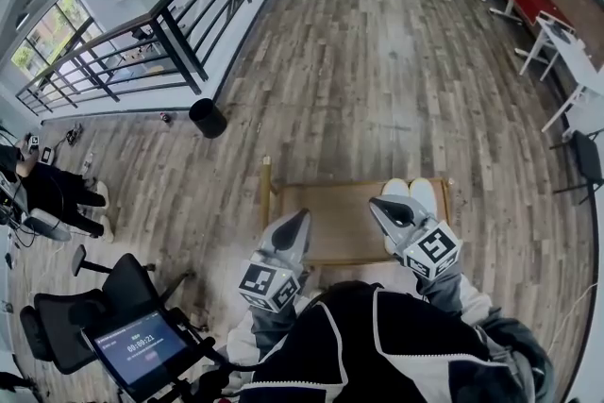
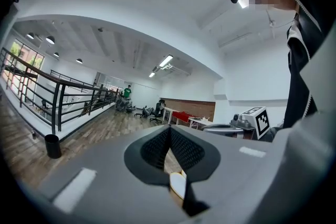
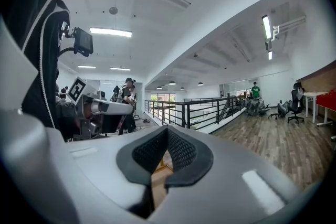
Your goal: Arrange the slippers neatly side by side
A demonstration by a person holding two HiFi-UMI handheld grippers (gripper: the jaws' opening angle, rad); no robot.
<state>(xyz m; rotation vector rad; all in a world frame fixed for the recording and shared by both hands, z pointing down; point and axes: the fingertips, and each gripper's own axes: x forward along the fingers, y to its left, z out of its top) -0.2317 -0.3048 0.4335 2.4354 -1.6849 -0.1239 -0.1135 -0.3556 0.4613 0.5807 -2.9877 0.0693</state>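
A pair of white slippers (image 1: 416, 193) lies side by side at the right end of a low wooden platform (image 1: 330, 212) on the floor. My right gripper (image 1: 374, 202) hovers just left of and above them, jaws shut with nothing held, and hides their near ends. My left gripper (image 1: 303, 216) hangs over the platform's left part, also shut and empty. In the left gripper view the jaws (image 2: 169, 131) meet, and a bit of white slipper (image 2: 177, 185) shows below them. In the right gripper view the closed jaws (image 3: 167, 131) frame a strip of the wooden platform (image 3: 157, 176).
A black bin (image 1: 208, 118) stands by the black railing (image 1: 170, 38) at the left. Near me on the left are an office chair (image 1: 113, 293) and a tablet (image 1: 142, 349) showing a timer. A seated person (image 1: 57, 193) is at far left. White tables (image 1: 566, 61) line the right wall.
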